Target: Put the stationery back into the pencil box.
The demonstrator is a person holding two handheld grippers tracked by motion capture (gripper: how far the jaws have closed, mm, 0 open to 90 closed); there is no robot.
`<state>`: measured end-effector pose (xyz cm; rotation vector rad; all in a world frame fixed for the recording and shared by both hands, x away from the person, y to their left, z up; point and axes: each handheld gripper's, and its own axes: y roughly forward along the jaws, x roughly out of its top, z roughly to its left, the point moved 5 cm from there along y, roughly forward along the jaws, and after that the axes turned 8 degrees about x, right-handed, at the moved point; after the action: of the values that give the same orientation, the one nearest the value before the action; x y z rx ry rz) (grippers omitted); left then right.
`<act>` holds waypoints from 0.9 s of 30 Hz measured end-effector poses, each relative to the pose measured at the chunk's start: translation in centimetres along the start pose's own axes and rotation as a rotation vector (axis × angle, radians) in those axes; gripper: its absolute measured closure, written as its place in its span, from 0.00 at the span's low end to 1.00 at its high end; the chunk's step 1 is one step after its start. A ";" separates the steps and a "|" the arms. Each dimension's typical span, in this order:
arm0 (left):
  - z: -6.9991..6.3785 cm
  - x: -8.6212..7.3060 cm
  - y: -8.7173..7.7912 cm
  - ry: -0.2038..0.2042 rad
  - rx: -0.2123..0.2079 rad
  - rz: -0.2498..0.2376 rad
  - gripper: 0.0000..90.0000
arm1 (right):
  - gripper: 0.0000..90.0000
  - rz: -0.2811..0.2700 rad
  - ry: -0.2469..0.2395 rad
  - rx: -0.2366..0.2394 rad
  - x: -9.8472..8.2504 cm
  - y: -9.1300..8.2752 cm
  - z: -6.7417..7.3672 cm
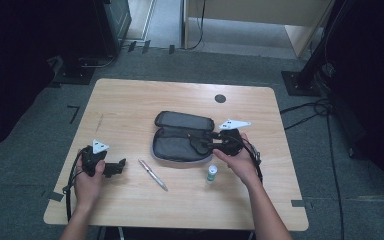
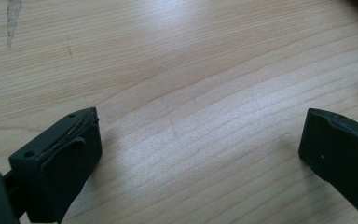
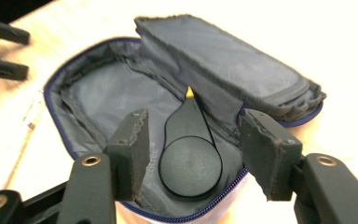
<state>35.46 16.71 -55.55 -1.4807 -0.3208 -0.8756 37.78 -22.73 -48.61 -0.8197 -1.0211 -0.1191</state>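
Pouch [image 1: 182, 136] lies unzipped mid-table, nearer the right edge. Round black disc [image 3: 190, 164] already sits inside. Right gripper [image 3: 193, 154] hovers over it, jaws spread, pinching nothing. Left gripper [image 1: 121, 165] rests near the left edge, jaws wide apart, empty. Pen [image 1: 153, 174] and small bottle [image 1: 212, 173] wait toward the front edge; likely still to pack, then zip.

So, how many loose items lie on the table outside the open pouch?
2: a pen between the left tool and the pouch, and a small bottle just in front of the pouch. Others may be hidden behind the hands.
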 end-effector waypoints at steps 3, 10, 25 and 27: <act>0.0 0.0 0.0 0.000 0.000 0.000 0.00 | 0.50 -0.026 -0.007 -0.004 0.1 -1.1 0.6; 0.0 0.0 0.0 0.000 0.000 0.000 0.00 | 0.53 -0.067 -0.006 -0.002 -0.1 -3.0 1.7; 0.0 0.0 0.0 0.000 0.000 0.000 0.00 | 0.52 -0.114 -0.035 0.057 -1.6 -6.1 5.1; 0.0 0.0 0.0 0.000 0.000 0.000 0.00 | 0.52 -0.113 -0.040 0.062 -1.8 -6.2 5.3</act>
<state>35.46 16.70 -55.54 -1.4807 -0.3208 -0.8753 30.24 -24.11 -45.24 -0.7105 -1.1032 -0.1668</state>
